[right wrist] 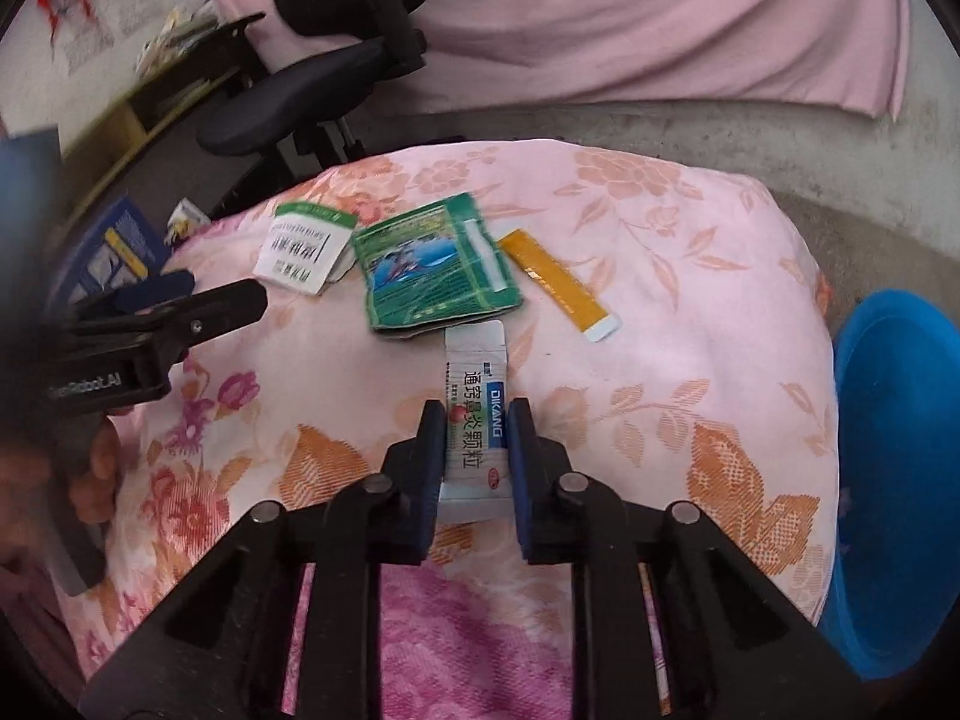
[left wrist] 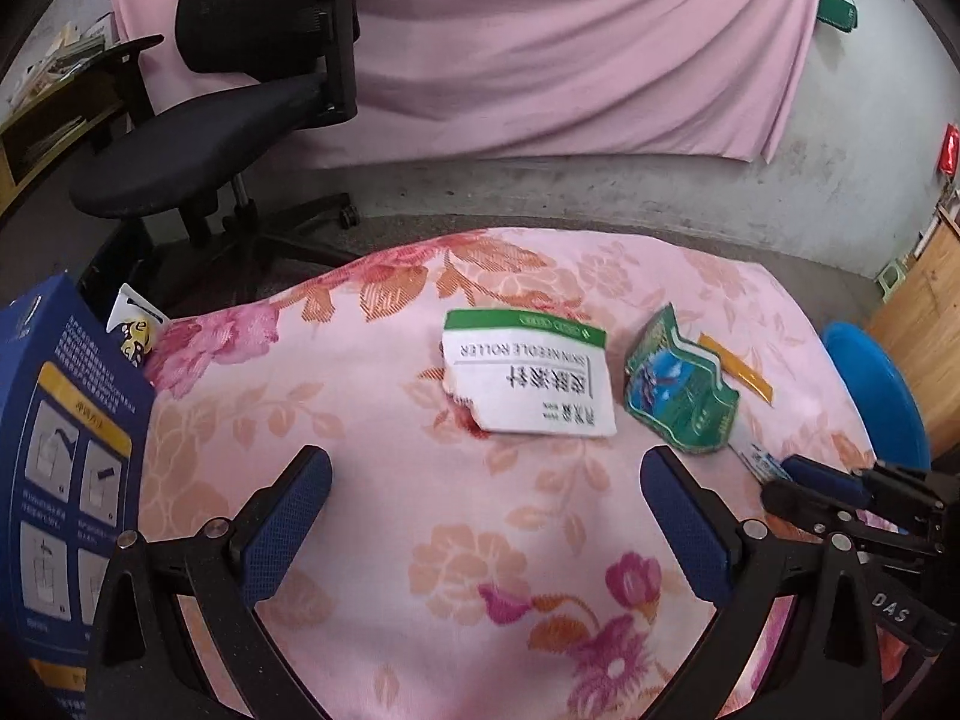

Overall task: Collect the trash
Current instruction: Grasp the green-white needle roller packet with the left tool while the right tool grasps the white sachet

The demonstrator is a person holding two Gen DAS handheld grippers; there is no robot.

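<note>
Evidently light, limp, crinkly: white sachet (right wrist: 474, 426) pinched mid-length by right hand-held gripper (right wrist: 477, 420), sagging likely at free ends. Left hand-held gripper (left wrist: 486, 480) spread wide, empty.

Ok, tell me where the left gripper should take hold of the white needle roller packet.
Grip the white packet at its near edge, coming in low from the front with the left gripper. It lies flat on the flowered cloth, so there is probably no side to pinch; the torn, slightly lifted near-left corner looks the easiest place for a finger to slip under.
</note>
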